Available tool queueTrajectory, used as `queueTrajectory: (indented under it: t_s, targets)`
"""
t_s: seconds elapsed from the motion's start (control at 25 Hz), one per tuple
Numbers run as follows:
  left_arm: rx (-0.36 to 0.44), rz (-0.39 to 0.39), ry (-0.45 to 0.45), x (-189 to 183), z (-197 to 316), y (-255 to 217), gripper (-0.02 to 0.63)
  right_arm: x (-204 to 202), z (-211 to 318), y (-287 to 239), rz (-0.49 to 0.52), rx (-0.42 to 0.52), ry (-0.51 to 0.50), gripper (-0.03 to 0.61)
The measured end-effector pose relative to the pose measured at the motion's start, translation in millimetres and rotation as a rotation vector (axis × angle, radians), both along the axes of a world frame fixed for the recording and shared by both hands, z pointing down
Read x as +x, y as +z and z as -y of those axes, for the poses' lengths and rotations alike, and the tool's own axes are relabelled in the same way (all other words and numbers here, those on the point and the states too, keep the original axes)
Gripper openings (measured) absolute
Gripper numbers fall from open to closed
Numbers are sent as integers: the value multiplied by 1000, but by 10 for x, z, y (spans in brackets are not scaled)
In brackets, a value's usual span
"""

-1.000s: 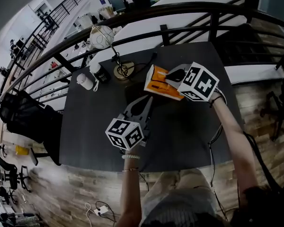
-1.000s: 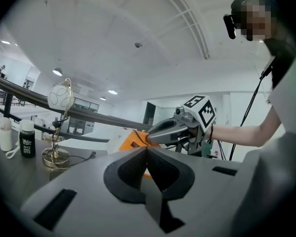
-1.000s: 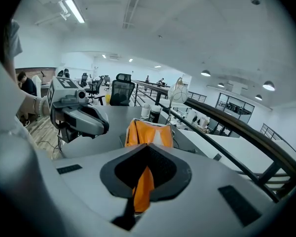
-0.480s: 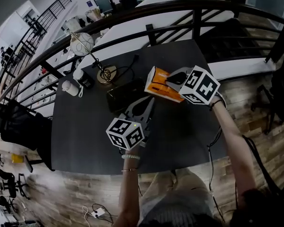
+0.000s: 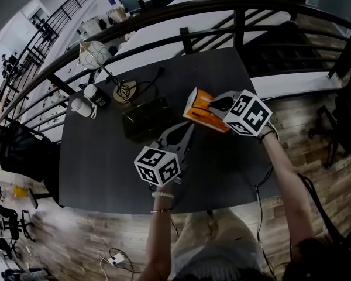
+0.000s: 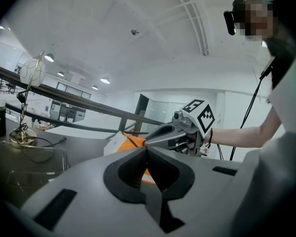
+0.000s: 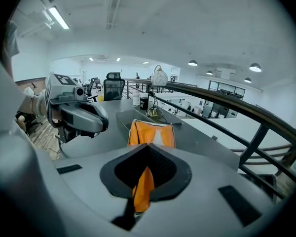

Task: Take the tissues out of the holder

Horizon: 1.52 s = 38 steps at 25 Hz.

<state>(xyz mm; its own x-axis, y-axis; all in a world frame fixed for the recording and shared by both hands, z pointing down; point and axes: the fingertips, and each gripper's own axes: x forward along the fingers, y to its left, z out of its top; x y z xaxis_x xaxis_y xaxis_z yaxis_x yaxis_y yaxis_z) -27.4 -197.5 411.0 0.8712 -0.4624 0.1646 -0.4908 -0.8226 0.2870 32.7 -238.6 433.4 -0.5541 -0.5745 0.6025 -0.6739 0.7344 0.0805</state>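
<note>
2 tools (image 5: 189, 127) (image 5: 207, 102), 1 tissue pk (image 5: 200, 111), 1 holder (image 5: 145, 119), 1 lamp (image 5: 93, 54).

Your left tool (image 5: 189, 129) sits over the near middle of the counter, jaws pressed together with nothing between them, and your bare left wrist (image 5: 161, 199) wears bracelets. Your right tool (image 5: 208, 105), toward the counter's right edge, has its jaws clamped on the orange tissue pack (image 5: 203, 116), with your right forearm (image 5: 284, 177) stretched out behind it.

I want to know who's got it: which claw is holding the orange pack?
The right claw: its jaws pinch the orange tissue pack. The left claw is shut on nothing.
</note>
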Motion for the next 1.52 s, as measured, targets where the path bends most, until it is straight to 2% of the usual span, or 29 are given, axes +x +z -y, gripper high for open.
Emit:
queueTrajectory:
  t_s: [0.32,0.56,1.16,1.52]
  targets:
    - [-69,27,25,259,-109,330,8,212,-56,407,-18,-60,27,17]
    - [-122,43,43,290,-182,558,8,217,-110,672,-36,-94,45,17]
    - [-182,77,43,191,-113,811,8,-25,-128,969,1,-175,44,17]
    - [-198,80,34,137,-181,869,8,-164,-161,1094,-32,-216,60,18]
